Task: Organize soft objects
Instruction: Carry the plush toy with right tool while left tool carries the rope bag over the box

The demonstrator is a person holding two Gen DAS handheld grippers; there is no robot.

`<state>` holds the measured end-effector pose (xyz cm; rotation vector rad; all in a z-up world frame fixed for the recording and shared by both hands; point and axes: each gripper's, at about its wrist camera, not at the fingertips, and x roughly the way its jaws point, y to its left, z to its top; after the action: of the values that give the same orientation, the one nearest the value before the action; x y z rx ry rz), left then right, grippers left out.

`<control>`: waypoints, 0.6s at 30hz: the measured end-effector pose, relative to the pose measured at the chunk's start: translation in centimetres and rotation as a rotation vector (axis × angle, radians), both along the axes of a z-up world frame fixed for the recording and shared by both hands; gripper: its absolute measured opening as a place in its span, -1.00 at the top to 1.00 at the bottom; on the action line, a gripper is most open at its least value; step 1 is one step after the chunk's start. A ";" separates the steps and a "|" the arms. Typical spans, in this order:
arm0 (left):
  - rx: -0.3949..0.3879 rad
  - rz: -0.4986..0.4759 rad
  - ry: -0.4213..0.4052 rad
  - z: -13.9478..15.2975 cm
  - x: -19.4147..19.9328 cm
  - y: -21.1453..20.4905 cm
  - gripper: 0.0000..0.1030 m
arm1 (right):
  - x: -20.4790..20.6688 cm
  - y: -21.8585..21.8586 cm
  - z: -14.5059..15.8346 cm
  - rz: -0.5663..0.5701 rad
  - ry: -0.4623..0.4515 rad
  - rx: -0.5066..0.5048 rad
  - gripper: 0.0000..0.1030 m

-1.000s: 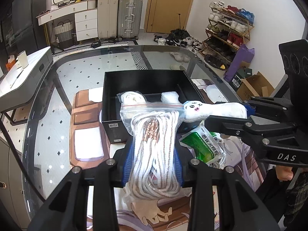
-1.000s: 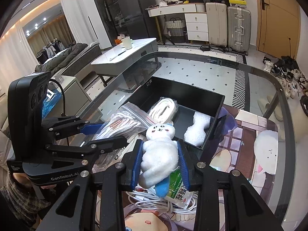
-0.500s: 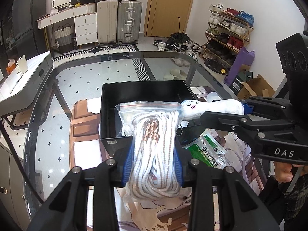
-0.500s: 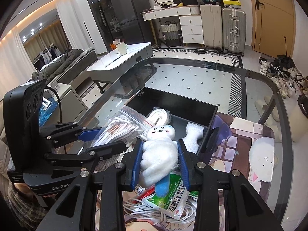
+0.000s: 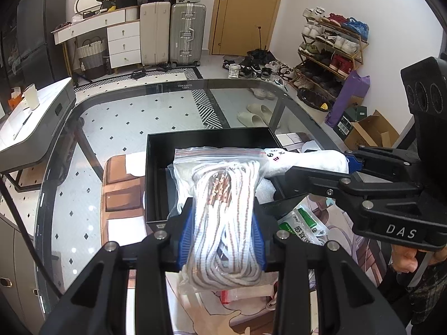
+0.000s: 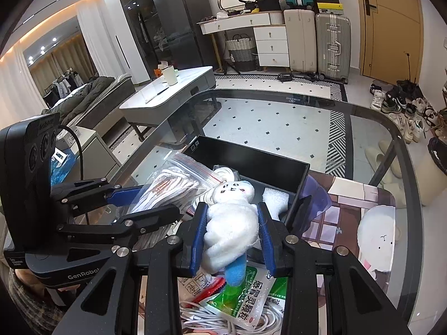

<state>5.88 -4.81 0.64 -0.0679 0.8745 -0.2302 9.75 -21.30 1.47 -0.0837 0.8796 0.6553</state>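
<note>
Holding the clear zip bag of coiled white cord [image 5: 223, 209] lengthwise in my left gripper [image 5: 222, 240], I see the open black rectangular box [image 5: 156, 150] straight ahead at the glass table's middle, while my right gripper [image 6: 232, 237] clamps the white plush doll [image 6: 232, 220] alongside, over the box's near edge.

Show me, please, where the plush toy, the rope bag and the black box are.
plush toy [image 6: 230, 224]: right wrist view, white body.
rope bag [image 5: 225, 209]: left wrist view, middle of coils.
black box [image 6: 251, 157]: right wrist view, far inner wall.

White plush toy [image 6: 232, 223]; perhaps copper-flecked rope [image 5: 223, 209].

glass table [image 6: 371, 128], illustrated mat [image 6: 360, 195], black box [image 5: 206, 142]
</note>
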 end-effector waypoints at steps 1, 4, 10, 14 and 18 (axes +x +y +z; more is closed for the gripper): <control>0.000 0.001 0.001 0.1 0.2 0.0 0.32 | 0.1 0.1 0.0 0.000 0.001 -0.001 0.32; -0.001 0.003 -0.001 0.3 0.8 0.2 0.32 | 0.4 0.4 0.0 0.002 0.000 -0.004 0.33; 0.000 0.002 -0.005 0.4 1.5 0.4 0.32 | 1.2 0.5 0.1 -0.009 0.006 0.003 0.32; -0.006 0.004 -0.002 0.4 1.9 0.5 0.32 | 1.6 0.7 0.1 -0.013 0.004 0.002 0.32; -0.019 0.012 0.001 0.4 2.8 1.0 0.32 | 1.8 0.9 0.1 -0.012 -0.002 -0.003 0.33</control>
<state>8.64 -3.80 1.07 -0.0914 0.8723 -0.2272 11.53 -20.40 1.60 -0.0823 0.8785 0.6428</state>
